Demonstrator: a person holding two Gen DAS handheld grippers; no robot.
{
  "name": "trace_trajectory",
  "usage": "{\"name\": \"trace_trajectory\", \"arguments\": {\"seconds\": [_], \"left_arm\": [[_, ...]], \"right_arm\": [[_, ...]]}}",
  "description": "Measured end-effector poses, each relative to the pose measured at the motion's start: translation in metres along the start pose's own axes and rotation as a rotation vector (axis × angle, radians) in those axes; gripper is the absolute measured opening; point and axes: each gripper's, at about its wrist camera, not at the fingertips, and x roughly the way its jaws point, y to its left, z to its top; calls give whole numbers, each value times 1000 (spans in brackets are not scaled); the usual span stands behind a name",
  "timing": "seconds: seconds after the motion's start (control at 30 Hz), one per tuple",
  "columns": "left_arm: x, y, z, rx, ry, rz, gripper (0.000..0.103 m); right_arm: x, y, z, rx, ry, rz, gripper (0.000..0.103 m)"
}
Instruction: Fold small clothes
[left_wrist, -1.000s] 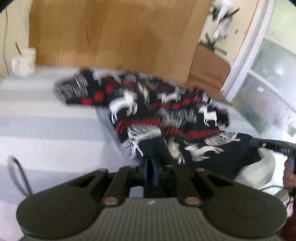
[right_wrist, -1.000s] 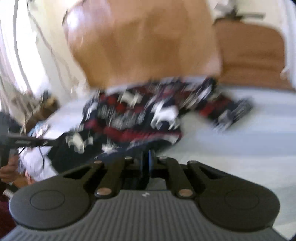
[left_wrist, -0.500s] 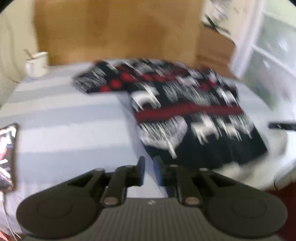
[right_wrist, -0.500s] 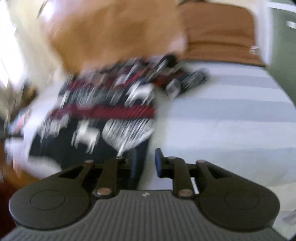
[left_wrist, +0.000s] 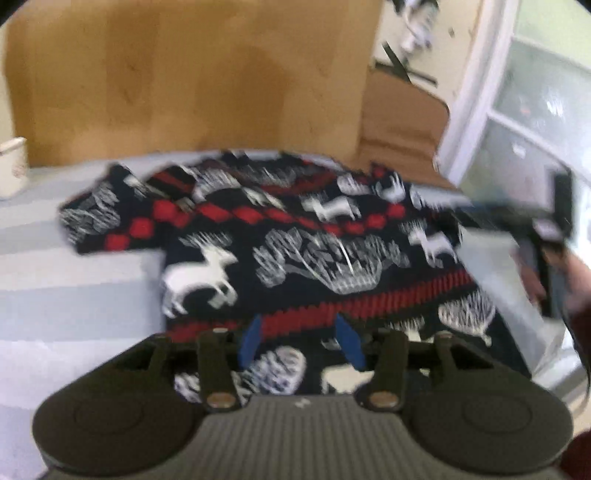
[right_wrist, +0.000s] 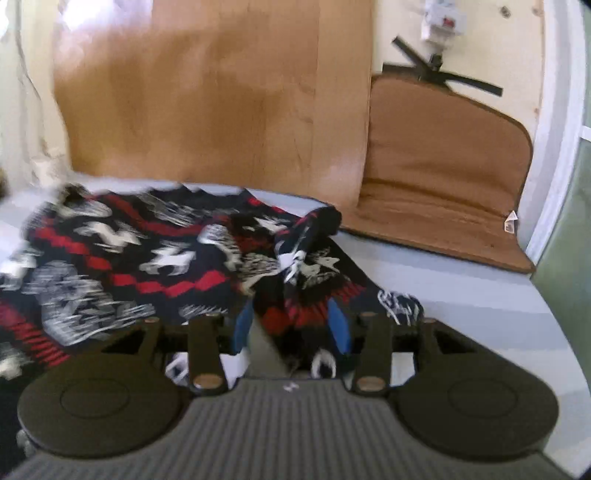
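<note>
While both grippers, left (left_wrist: 301, 341) and right (right_wrist: 291, 326), gape, the reindeer-patterned sweater (left_wrist: 295, 236) lies spread, one sleeve bunched

Both views low over sweater (left_wrist: 295, 251) (close)

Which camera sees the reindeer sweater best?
The left wrist view: the sweater lies spread out, deer and tree patterns readable. The right wrist view shows only its blurred side and a bunched sleeve.
</note>
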Motion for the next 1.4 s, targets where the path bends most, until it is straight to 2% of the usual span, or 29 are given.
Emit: {"name": "trace_trajectory", "arguments": {"seconds": [0.03, 0.07, 0.1, 0.17, 0.27, 0.33, 0.4, 0.5, 0.57, 0.63, 0.73, 0.83, 0.9, 1.0, 1.07, 1.13, 1.2, 1.3, 1.4], "left_arm": [[5, -2, -4, 11, 20, -3, 49], [10, -5, -8, 20, 39, -4, 50], [14, -9, -11, 26, 57, -1, 50], [18, -11, -18, 38, 82, 6, 51], [24, -13, -24, 36, 95, -11, 57], [24, -15, -26, 48, 90, -19, 63], [24, -19, -26, 61, 91, -32, 67], [24, -23, -26, 68, 97, -49, 71], [21, -20, -24, 54, 105, -59, 71], [11, -8, -19, 19, 96, -75, 71], [-18, 23, -5, -61, 4, -39, 73], [-42, 69, 11, -203, -91, 46, 83], [-45, 99, 24, -281, -117, 110, 84], [-32, 138, 40, -364, -120, 141, 90], [-16, 162, 49, -415, -115, 135, 92], [3, 179, 57, -468, -100, 129, 98], [21, 193, 63, -531, -88, 113, 99], [47, 196, 74, -562, -65, 23, 102], [76, 189, 92, -590, -19, -19, 103]], "right_arm": [[16, -3, 4, 5, 24, -18, 35], [31, -8, 5, 10, 47, -38, 18], [39, -15, 4, 8, 61, -70, 8], [41, -37, 6, 58, 4, -158, 8], [5, -109, 12, 270, -152, -310, 8], [-9, -154, 8, 378, -200, -418, 8], [-8, -191, -4, 467, -166, -480, 8], [5, -213, -28, 514, -90, -569, 10], [7, -222, -44, 597, -55, -517, 22], [3, -224, -56, 682, -33, -450, 54], [-21, -210, -64, 691, -60, -396, 55], [-43, -187, -70, 685, -90, -283, 56], [-65, -162, -75, 637, -101, -122, 56], [-80, -122, -83, 553, -37, 140, 56], [-84, -94, -89, 499, 19, 237, 56], [-89, -67, -96, 439, 64, 281, 56], [-89, -51, -98, 425, 83, 292, 56], [-87, -42, -101, 453, 98, 296, 56], [-82, -42, -100, 484, 104, 287, 56]]}}
